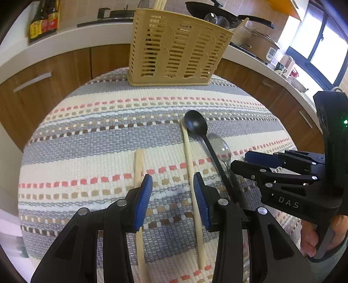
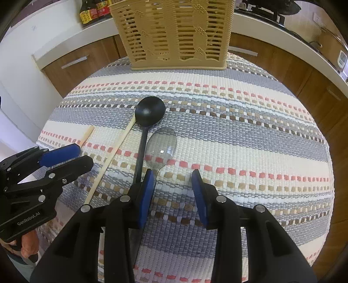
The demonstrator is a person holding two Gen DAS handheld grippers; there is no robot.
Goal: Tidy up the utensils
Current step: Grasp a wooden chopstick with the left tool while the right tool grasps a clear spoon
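A tan slotted utensil basket (image 1: pixel 174 48) (image 2: pixel 174 32) stands at the far edge of the striped cloth, with chopsticks (image 1: pixel 159 4) and clear spoons (image 1: pixel 215 18) in it. Two pale chopsticks (image 1: pixel 138 169) (image 1: pixel 188 156), a black spoon (image 1: pixel 195 124) (image 2: pixel 150 111) and a clear plastic spoon (image 1: pixel 222 148) (image 2: pixel 161 145) lie on the cloth. My left gripper (image 1: pixel 171 196) (image 2: pixel 80 155) hangs low and open; one chopstick runs under its left pad, the other along its right pad. My right gripper (image 2: pixel 174 185) (image 1: pixel 239 161) is open, with the clear spoon's thin handle just inside its left pad.
The cloth-covered round table (image 1: pixel 87 135) drops off on all sides. Behind it runs a white counter over wooden cabinets, with sauce bottles (image 1: pixel 44 19) (image 2: pixel 93 10), a black pan (image 1: pixel 217 13) and a stove. A person's hand (image 1: pixel 311 239) holds the right gripper.
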